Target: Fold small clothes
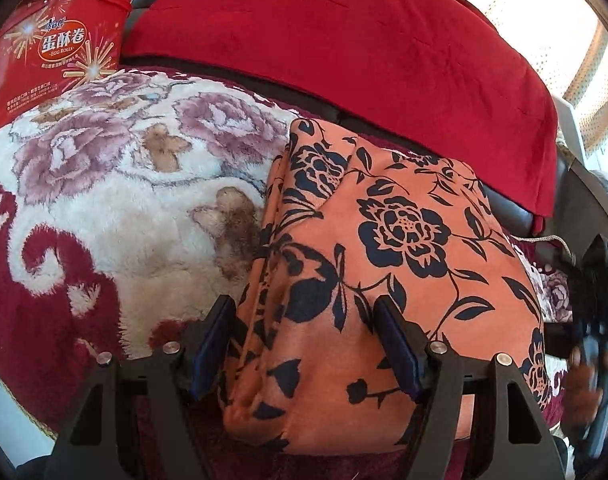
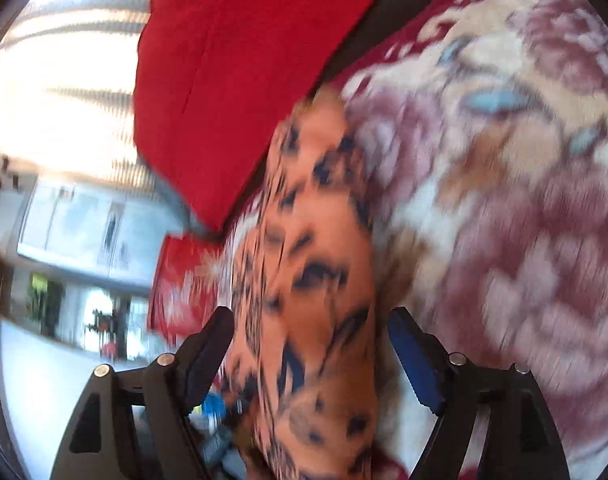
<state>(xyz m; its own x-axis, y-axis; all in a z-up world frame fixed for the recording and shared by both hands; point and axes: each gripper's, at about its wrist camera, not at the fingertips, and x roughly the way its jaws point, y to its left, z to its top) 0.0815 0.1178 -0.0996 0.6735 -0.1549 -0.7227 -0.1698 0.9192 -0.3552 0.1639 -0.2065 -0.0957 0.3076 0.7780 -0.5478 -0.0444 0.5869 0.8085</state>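
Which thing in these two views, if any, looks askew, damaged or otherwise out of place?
Nothing stands out. The orange floral garment lies folded on the plush floral blanket, the left gripper open around its near edge. The right-wrist view is blurred.

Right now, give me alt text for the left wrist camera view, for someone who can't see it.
A folded orange cloth with dark blue flowers lies on a fluffy floral blanket, its near left part between the left gripper's open fingers. Behind are a red cushion and a red egg roll tin.
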